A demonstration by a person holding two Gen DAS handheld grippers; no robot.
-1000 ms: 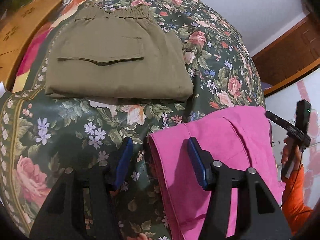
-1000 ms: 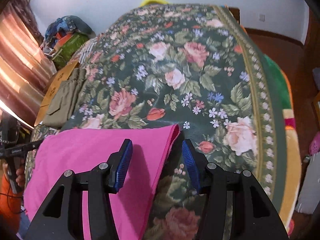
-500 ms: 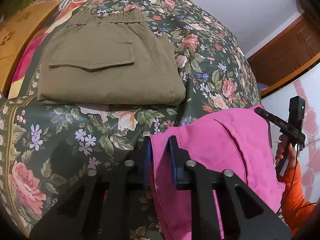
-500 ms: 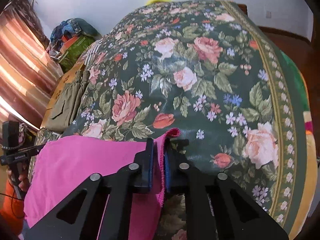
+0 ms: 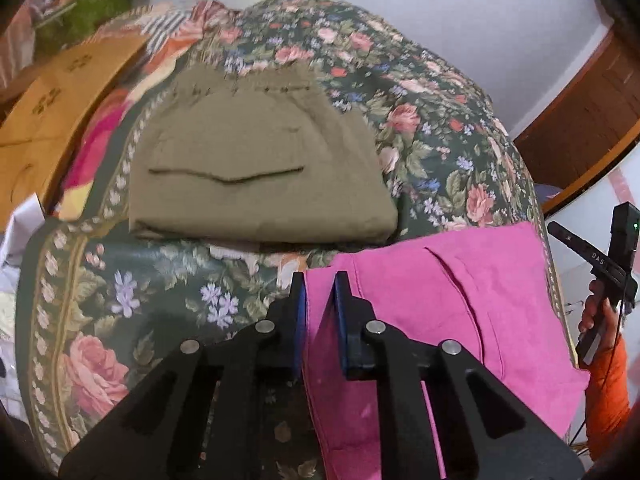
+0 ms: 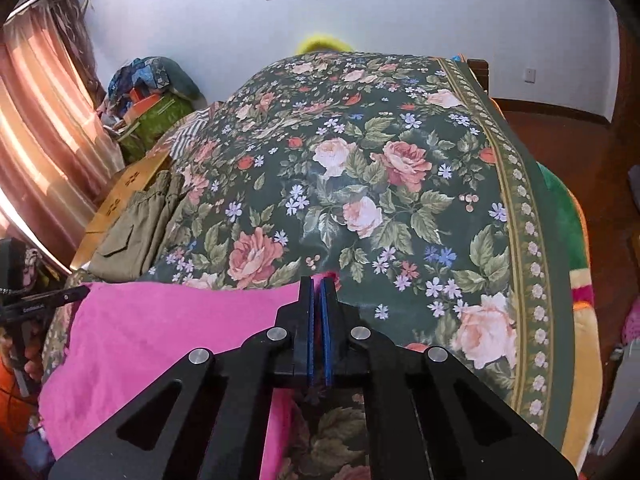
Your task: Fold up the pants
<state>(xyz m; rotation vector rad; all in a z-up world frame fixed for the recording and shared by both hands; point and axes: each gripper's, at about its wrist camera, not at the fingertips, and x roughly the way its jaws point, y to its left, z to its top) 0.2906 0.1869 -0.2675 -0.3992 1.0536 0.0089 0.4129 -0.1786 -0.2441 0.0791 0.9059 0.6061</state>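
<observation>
2 tongs clamp pink pants [image 5: 460, 300] | L [image 5: 320, 296] pocket side | R [image 6: 316, 300] far corner

The floral bedspread [image 6: 400, 200] lies bare across its middle and toward its right border, wide open room for a hand-held gripper to pass. On its left side, folded olive pants [image 5: 256, 168] take up the near-left part, with the pink pants [image 5: 460, 300] just beside them along the near edge. Left of the bed a cardboard box [image 5: 52, 108] sits close to the olive pants, with a heap of bags and cloth [image 6: 152, 92] behind it and a curtain [image 6: 44, 136] closing that side. The wall [image 6: 400, 8] bounds the far end.
</observation>
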